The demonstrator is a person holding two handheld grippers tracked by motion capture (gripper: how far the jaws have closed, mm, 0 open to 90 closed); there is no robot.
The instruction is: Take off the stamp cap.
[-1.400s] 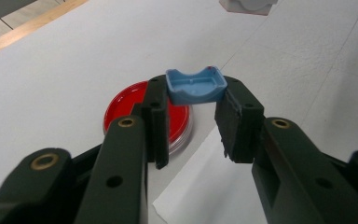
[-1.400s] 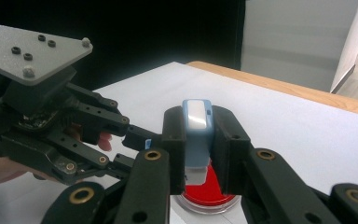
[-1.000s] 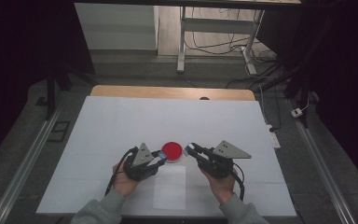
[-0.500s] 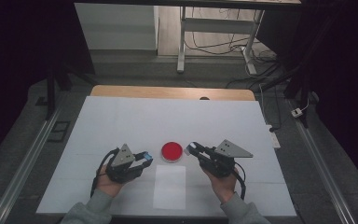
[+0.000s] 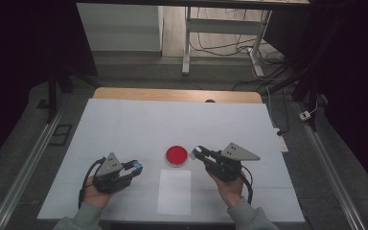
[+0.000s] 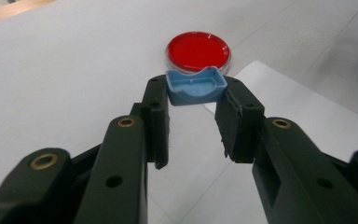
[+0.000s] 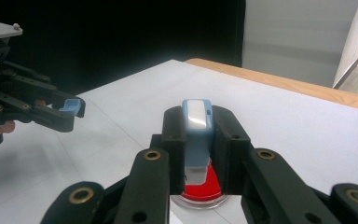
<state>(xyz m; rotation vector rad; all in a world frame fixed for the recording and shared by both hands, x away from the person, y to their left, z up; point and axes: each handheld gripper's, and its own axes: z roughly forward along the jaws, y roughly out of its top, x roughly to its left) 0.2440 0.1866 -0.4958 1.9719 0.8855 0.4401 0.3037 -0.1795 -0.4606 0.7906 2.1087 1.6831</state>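
Observation:
A round red dish (image 5: 177, 155) lies on the white table (image 5: 124, 129), just beyond a white paper sheet (image 5: 174, 191). My left gripper (image 5: 135, 167) hovers left of the dish, shut on a small blue cap (image 6: 196, 86) that faces open side up between the jaw tips. My right gripper (image 5: 199, 152) sits at the dish's right edge, shut on a narrow blue and white block (image 7: 197, 135), which stands upright above the red dish (image 7: 200, 191). In the right gripper view the left gripper (image 7: 72, 109) shows at the left with the blue cap (image 7: 73, 106).
The table's wooden far edge (image 5: 172, 94) runs along the back. Metal rails (image 5: 28, 158) flank both sides, and a desk frame with cables (image 5: 220, 43) stands behind. The paper sheet (image 6: 303, 116) lies to the right of the left gripper's jaws.
My left gripper has drawn leftwards away from the red dish and the right gripper, carrying the blue cap. The right gripper has stayed in place with the block.

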